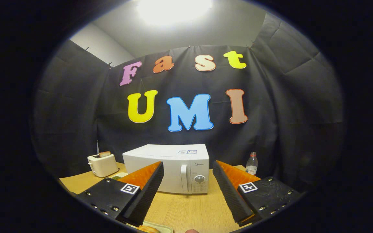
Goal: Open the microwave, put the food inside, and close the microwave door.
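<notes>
Two tool fingers spread wide, nothing between; microwave door shut just ahead, toaster beside it

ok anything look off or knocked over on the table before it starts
Nothing stands out. The microwave sits square with its door shut, the toaster and bottle stand upright, and the gripper is open, well short of the microwave.

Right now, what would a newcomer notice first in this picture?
The white box-shaped microwave stands door shut on the wooden table, beyond the open gripper. To its left is a cream toaster holding a slice; to its right, a clear plastic bottle.
</notes>
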### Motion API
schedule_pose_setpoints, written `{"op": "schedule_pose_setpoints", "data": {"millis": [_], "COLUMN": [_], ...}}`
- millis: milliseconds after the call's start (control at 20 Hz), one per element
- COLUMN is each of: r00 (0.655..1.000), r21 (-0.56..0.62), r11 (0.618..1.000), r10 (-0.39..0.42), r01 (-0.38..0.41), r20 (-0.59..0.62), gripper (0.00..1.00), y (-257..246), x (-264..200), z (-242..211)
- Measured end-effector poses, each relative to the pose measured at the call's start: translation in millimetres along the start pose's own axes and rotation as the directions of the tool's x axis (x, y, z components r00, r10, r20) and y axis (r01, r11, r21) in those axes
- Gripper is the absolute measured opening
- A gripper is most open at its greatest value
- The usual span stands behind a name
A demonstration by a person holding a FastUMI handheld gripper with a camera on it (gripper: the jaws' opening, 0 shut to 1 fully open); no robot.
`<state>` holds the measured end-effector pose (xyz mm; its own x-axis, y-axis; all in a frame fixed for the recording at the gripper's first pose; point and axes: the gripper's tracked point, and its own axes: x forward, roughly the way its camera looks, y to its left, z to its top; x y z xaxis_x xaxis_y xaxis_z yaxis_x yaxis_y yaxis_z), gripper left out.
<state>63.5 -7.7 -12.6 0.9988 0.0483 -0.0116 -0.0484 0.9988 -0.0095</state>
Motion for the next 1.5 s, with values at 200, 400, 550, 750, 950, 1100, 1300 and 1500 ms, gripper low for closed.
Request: {"op": "schedule_pose_setpoints", "data": {"millis": [200, 400, 550, 750, 950, 1100, 1300, 1500], "r00": [1.000, 0.997, 0.994, 0.986, 0.972, 0.957, 0.944, 0.941], "r21": [0.010, 0.001, -0.015, -0.012, -0.014, -0.011, -0.013, -0.046], "r11": [1.000, 1.000, 0.999, 0.998, 0.998, 0.998, 0.997, 0.996], "r10": [0.008, 0.028, 0.043, 0.054, 0.063, 0.062, 0.072, 0.059], "r01": [-0.008, -0.028, -0.045, -0.057, -0.068, -0.068, -0.080, -0.079], "r20": [-0.027, -0.072, -0.104, -0.158, -0.226, -0.283, -0.321, -0.334], "gripper": [0.96, 0.96, 0.96, 0.96, 0.96, 0.96, 0.88, 0.53], "y": [-4, -2, 1, 4, 9, 11, 14, 15], "x": [36, 75, 105, 142, 173, 190, 207, 220], "z": [-19, -48, -70, -100, -136, -161, -180, -187]}}
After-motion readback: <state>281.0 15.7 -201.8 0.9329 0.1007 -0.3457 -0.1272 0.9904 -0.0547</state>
